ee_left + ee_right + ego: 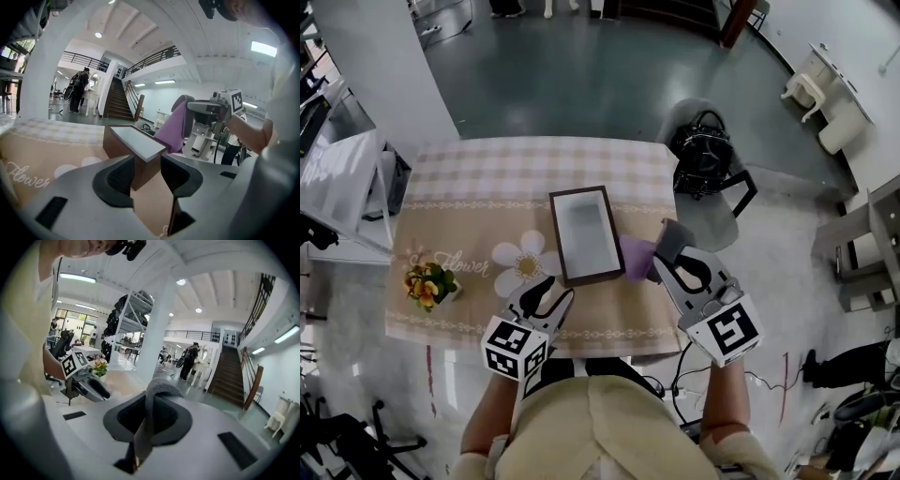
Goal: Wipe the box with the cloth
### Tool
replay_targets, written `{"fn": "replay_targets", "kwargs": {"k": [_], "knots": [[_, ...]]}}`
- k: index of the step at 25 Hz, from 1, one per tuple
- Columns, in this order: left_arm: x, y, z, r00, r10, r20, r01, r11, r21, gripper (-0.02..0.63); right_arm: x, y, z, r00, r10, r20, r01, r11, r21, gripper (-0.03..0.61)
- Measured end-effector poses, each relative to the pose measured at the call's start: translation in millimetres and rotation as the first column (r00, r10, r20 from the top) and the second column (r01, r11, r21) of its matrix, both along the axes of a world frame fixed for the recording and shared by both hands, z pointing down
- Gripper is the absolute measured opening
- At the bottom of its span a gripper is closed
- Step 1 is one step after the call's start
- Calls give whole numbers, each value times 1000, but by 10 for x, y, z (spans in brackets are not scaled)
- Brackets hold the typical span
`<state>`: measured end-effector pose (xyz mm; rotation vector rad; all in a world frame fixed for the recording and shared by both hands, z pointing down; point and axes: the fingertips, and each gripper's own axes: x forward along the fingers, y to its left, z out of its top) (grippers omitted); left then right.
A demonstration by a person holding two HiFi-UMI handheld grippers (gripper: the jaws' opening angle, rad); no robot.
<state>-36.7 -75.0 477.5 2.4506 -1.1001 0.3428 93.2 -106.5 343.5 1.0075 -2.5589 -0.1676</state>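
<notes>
Tongs, left [551, 293]: jaws apart. The near corner of the box shows in the gap in the left gripper view [147, 164]; contact cannot be told.

Tongs, right [667, 262]: jaws closed on a soft purple-and-grey cloth [636, 259], which runs as a grey fold between the pads in the right gripper view [149, 418].

Item 1: dark brown rectangular open-topped box [581, 232], upright at the middle of the beige flower-print worktop [469, 216]. Contents: none, pale grey lining bare. Left tongs at its 7 o'clock.

Item 2: cloth, hanging at the box's 4 o'clock, against or just beside the outer wall [171, 129].

Item 3: small pot [429, 283] at the box's 8 o'clock, well apart. Contents: orange and yellow flowers.

Handling note (judgement): wiping appears barely begun, on the outer side at 3 o'clock.
- Close the left tongs on the near corner so the light box cannot slide.
- Draw the cloth flat along the wall in long passes, then over the rim and lining.
- Keep enough cloth beyond the pads that fabric, not hard jaw, meets the wood.
</notes>
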Motion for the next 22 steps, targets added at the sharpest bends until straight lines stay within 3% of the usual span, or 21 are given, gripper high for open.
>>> {"fn": "replay_targets", "kwargs": {"k": [4,7,13,18,22], "knots": [[-137,12,-81,999,-52,-2,52,998,18,176,-102,-154,-484,998,-6,69,-3,992,126,38],[-229,34,-117,996,-89,-3,89,996,26,176,-240,-233,-682,992,-77,104,59,984,166,38],[-372,93,-168,987,-163,-7,163,986,43,176,-844,-410,-713,967,-244,76,223,950,217,38],[-488,133,-241,976,-219,-8,219,974,64,176,-1268,-502,-603,941,-335,44,321,927,197,38],[-587,185,-238,965,-263,-8,263,963,64,176,-1543,-623,-469,918,-393,-63,398,901,171,38]]}}
